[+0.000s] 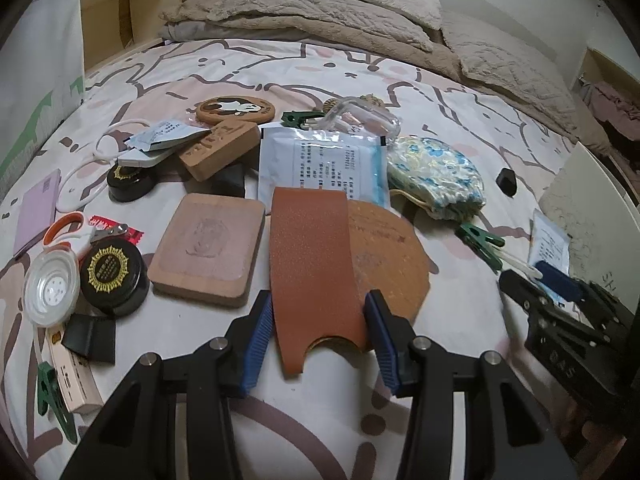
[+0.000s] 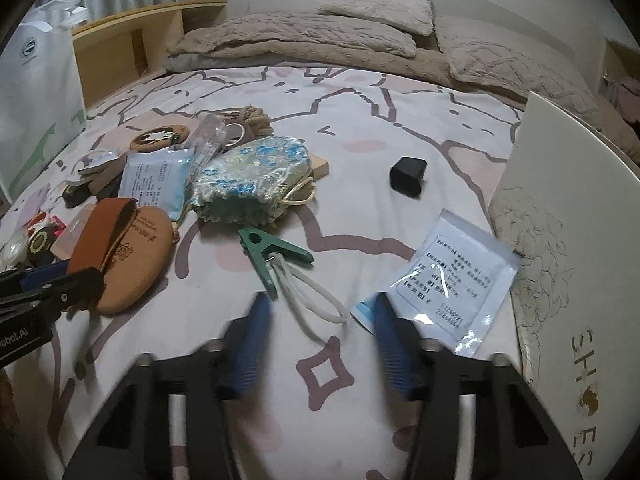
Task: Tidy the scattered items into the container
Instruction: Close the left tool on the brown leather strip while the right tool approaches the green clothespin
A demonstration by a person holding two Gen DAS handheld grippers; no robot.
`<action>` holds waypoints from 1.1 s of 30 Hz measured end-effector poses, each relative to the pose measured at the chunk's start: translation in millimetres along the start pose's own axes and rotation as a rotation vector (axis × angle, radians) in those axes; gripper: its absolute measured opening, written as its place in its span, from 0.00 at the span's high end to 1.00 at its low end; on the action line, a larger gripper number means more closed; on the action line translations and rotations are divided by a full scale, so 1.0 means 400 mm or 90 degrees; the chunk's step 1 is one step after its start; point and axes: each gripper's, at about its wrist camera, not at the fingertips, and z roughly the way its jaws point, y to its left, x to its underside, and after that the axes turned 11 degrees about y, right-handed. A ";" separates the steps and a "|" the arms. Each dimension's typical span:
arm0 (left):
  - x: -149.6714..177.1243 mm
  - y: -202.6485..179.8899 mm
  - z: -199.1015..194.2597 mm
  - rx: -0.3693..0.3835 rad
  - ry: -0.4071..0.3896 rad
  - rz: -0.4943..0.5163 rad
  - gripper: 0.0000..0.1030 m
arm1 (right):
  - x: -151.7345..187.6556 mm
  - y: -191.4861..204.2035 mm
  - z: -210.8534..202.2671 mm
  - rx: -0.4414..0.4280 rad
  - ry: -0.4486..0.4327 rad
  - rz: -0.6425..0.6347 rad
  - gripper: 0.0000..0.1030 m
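Note:
My left gripper [image 1: 319, 298] is shut on the brown leather flap [image 1: 312, 248] of a tan oval pouch [image 1: 388, 256] that lies on the bedsheet; the pads press both edges of the flap. My right gripper [image 2: 320, 302] stands open low over the sheet. The white cord loop [image 2: 308, 296] of a green clip [image 2: 276, 248] lies between its blurred fingers, untouched. The right finger overlaps a corner of a white sachet [image 2: 448, 276]. A white shoe box [image 2: 560, 208] stands at the right, the sachet leaning against it.
A floral drawstring bag [image 2: 252, 176], a small black cap [image 2: 408, 176], a wooden block [image 1: 208, 244], black round tins [image 1: 112, 272], a large sachet [image 1: 320, 164] and other small items litter the sheet. Folded blankets [image 1: 320, 20] lie behind, a wooden shelf [image 1: 120, 12] at back left.

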 end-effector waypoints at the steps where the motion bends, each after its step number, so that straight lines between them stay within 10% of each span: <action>1: 0.003 -0.002 -0.001 0.003 0.001 -0.001 0.55 | 0.000 -0.001 -0.002 -0.007 -0.002 -0.001 0.64; 7: 0.020 -0.008 -0.006 0.010 0.002 -0.002 0.55 | 0.004 -0.003 -0.015 -0.033 -0.013 -0.001 0.88; 33: 0.128 -0.023 -0.043 0.030 -0.002 -0.007 0.55 | 0.107 0.024 -0.100 -0.121 -0.007 0.044 0.91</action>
